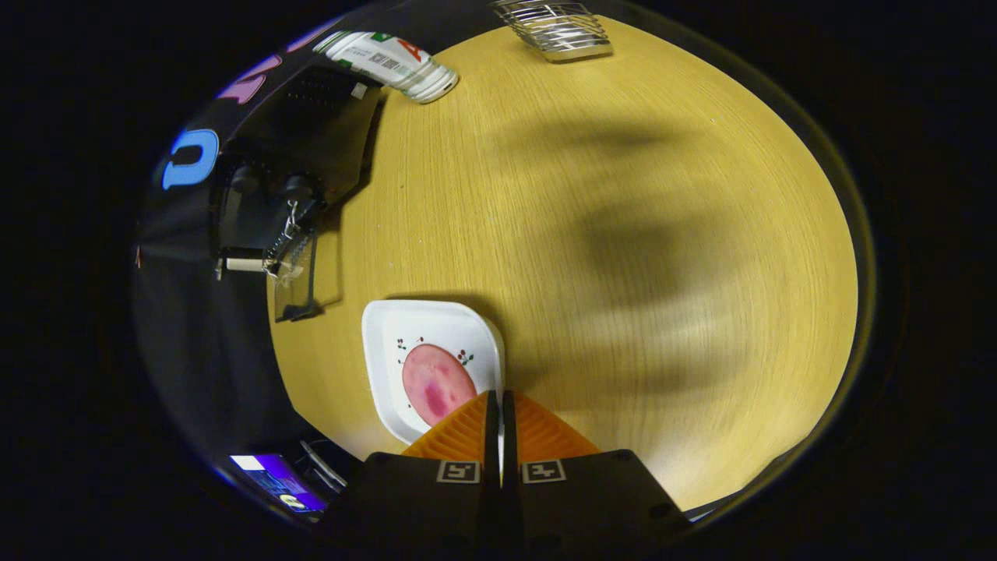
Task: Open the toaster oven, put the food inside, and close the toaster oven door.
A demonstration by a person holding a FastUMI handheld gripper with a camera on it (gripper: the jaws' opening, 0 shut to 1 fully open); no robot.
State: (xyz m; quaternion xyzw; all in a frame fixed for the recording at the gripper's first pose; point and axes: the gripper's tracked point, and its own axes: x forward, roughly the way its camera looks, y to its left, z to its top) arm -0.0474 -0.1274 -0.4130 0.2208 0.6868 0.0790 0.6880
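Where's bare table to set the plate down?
Free: the wide tabletop beyond the fingers, between wire rack and plate. Crowded: the toaster oven side, with its open door and the bottle. Fingers nearly closed, empty.

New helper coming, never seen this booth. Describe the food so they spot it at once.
On the wooden table, find the white square plate just ahead of the gripper, whose fingers are nearly closed over the plate's rim. The food lies on it: one flat, round pink slice, the table's only pink thing.
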